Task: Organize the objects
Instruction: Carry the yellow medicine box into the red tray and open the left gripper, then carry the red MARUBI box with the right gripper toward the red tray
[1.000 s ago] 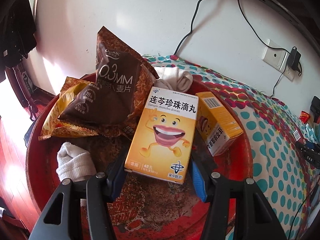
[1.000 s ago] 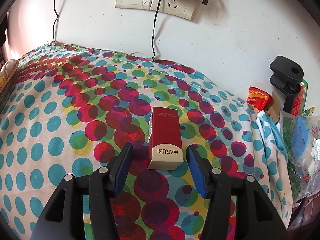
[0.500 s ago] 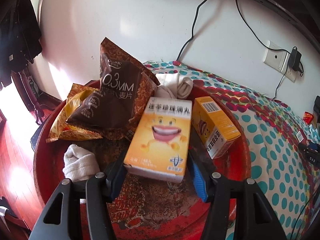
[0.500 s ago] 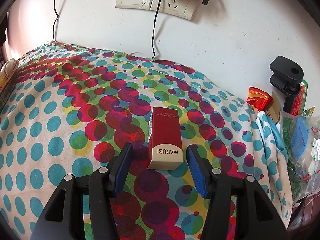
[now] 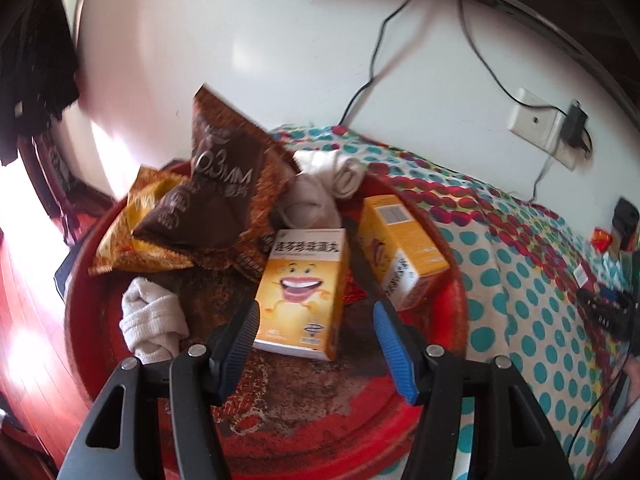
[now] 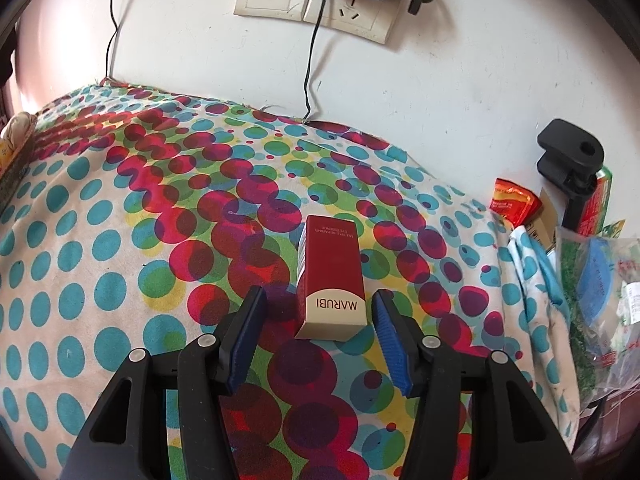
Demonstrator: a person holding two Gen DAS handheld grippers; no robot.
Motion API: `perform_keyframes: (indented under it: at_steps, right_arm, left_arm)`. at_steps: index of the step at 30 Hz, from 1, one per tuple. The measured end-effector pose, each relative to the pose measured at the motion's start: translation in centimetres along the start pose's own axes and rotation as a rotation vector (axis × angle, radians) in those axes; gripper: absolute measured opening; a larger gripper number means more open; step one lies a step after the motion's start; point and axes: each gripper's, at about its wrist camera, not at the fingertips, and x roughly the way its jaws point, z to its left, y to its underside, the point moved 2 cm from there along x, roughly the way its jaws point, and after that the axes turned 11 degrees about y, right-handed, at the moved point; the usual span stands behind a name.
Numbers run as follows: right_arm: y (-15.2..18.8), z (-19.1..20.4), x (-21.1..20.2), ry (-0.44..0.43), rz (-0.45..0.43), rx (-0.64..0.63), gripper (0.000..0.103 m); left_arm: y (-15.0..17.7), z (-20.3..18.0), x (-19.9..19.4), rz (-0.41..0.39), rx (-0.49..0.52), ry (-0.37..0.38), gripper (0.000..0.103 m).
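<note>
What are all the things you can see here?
basin: 1, red, beside the spotted cloth
snack bags: 2, brown and yellow, back left in the basin
rolled socks: 3 or so, white, one front left and the others at the back of the basin
smiley-face box: 1, yellow, lying in the middle of the basin
second yellow box: 1, yellow, right of the smiley-face box
MARUBI box: 1, dark red, lying on the spotted cloth
spotted cloth: 1, many colours, under the MARUBI box
wall sockets: 2, white, on the wall
left hand-held gripper: 1, black, open
right hand-held gripper: 1, black, open
</note>
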Motion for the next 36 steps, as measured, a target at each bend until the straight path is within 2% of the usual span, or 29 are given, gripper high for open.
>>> perform_keyframes:
  at_steps: [3, 5, 8, 9, 19, 24, 28, 36]
  right_arm:
    - [0.0, -0.3, 0.2, -0.027, 0.008, 0.020, 0.051]
    - [0.0, -0.4, 0.2, -0.047, 0.010, 0.026, 0.048]
    - [0.0, 0.1, 0.0, -0.046, 0.001, 0.004, 0.030]
    - [0.0, 0.2, -0.1, -0.044, -0.001, -0.001, 0.029]
    - [0.0, 0.1, -0.1, -0.018, 0.001, -0.001, 0.029]
    - [-0.1, 0.3, -0.1, -0.007, 0.001, -0.010, 0.029]
    - [-0.2, 0.1, 0.1, -0.006, 0.027, 0.019, 0.029]
    - [0.5, 0.8, -1.2, -0.033, 0.062, 0.051, 0.029]
  left_arm:
    - [0.1, -1.1, -0.1, 0.002, 0.046, 0.002, 0.061]
    - [0.2, -1.4, 0.1, 0.006, 0.061, -0.001, 0.061]
    - [0.2, -1.5, 0.1, 0.003, 0.064, 0.000, 0.061]
    - [0.2, -1.5, 0.0, -0.003, 0.067, -0.003, 0.061]
    - [0.3, -1.0, 0.4, 0.017, 0.062, -0.025, 0.061]
    - [0.3, -0.8, -0.5, -0.001, 0.015, 0.032, 0.061]
    - [0.6, -0.9, -1.1, -0.004, 0.045, 0.002, 0.061]
    - [2.0, 1.0, -3.0, 0.002, -0.027, 0.033, 0.061]
